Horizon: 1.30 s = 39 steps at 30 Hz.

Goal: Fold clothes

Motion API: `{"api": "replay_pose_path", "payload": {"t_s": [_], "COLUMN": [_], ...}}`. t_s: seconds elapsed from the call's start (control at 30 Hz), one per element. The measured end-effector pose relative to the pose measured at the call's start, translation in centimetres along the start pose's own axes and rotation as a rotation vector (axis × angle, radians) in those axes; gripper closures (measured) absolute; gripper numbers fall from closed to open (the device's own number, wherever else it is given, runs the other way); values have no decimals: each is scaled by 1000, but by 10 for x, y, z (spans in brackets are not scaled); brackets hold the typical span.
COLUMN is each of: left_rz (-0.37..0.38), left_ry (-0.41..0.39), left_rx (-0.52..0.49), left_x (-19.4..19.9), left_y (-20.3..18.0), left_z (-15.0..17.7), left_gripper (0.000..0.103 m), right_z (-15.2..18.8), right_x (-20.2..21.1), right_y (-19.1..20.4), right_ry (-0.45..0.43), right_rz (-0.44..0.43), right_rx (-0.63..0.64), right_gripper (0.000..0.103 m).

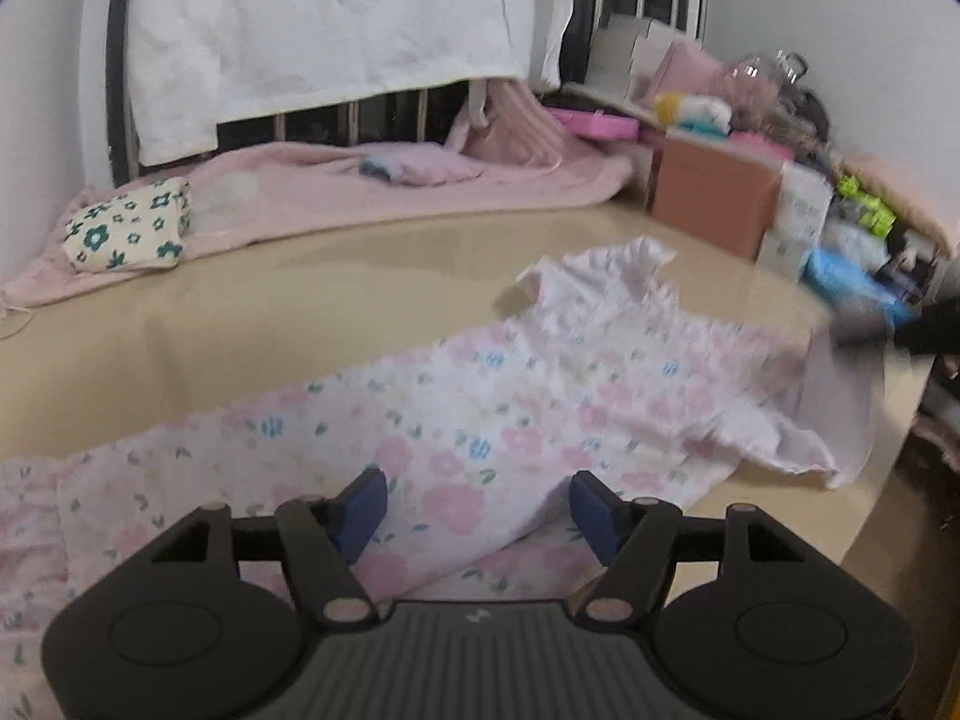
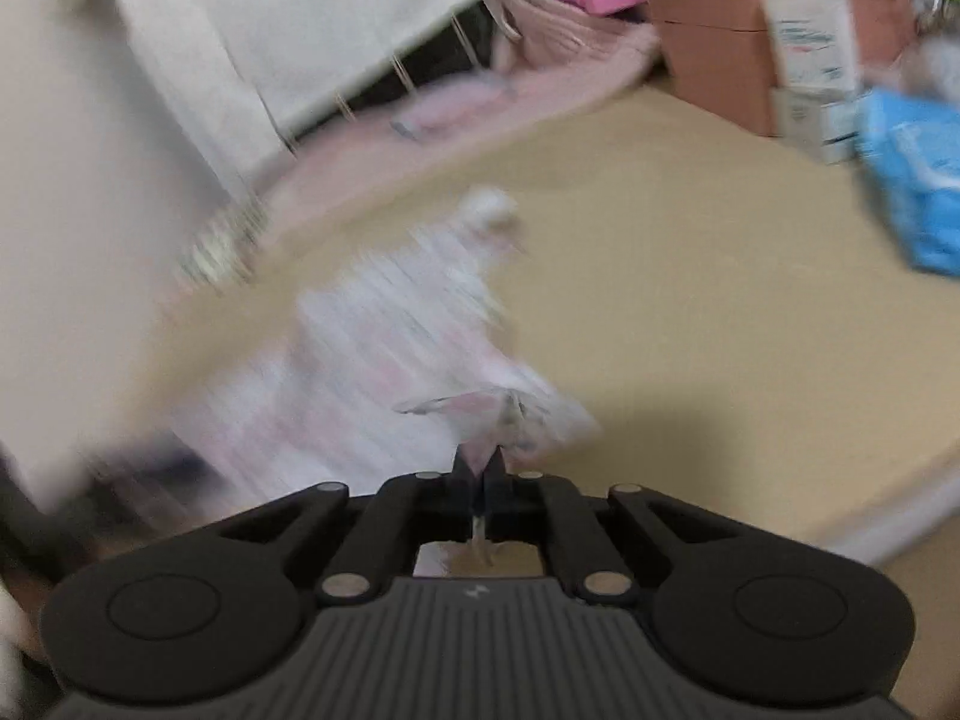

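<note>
A white garment with pink and blue flowers (image 1: 480, 414) lies spread across the beige table (image 1: 300, 300). My left gripper (image 1: 477, 510) is open, its blue pads (image 1: 363, 507) just above the garment's near part. My right gripper (image 2: 478, 471) is shut on a pinched edge of the floral garment (image 2: 480, 414) and holds it lifted; the rest of the cloth trails away, blurred. The right gripper also shows blurred at the right edge of the left wrist view (image 1: 864, 324), at the garment's far corner.
A pink blanket (image 1: 360, 192) and a green-flowered folded cloth (image 1: 129, 231) lie at the table's back left. A pink box (image 1: 714, 198), white cartons and a blue packet (image 2: 912, 192) crowd the back right. A white sheet (image 1: 324, 30) hangs behind.
</note>
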<state>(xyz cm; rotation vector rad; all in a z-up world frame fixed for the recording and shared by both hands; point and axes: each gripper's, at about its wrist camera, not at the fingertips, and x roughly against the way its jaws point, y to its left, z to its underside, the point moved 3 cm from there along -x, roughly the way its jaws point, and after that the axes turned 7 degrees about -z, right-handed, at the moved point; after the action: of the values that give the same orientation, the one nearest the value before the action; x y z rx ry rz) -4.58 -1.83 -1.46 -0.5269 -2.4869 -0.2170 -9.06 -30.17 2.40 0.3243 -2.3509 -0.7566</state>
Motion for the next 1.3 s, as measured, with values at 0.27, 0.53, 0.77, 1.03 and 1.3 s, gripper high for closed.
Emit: {"api": "replay_pose_path", "payload": {"t_s": [0.27, 0.53, 0.77, 1.03, 1.3], "left_rz": [-16, 8, 8, 6, -1], "left_ry": [-70, -60, -61, -60, -53], "left_rx": [-30, -26, -14, -15, -41], "left_x": [5, 4, 5, 6, 6], "left_y": [-3, -1, 0, 0, -3], "left_z": [12, 11, 12, 12, 11], "left_gripper": [31, 24, 24, 23, 21], "right_z": [-63, -32, 25, -85, -154], "right_x": [-99, -35, -78, -91, -190], "right_y": [3, 21, 53, 34, -39], "right_ry": [-104, -115, 150, 62, 263], "right_rz": [122, 76, 61, 112, 134], "right_rx": [-96, 227, 477, 484, 405], "right_gripper": [57, 68, 88, 48, 78]}}
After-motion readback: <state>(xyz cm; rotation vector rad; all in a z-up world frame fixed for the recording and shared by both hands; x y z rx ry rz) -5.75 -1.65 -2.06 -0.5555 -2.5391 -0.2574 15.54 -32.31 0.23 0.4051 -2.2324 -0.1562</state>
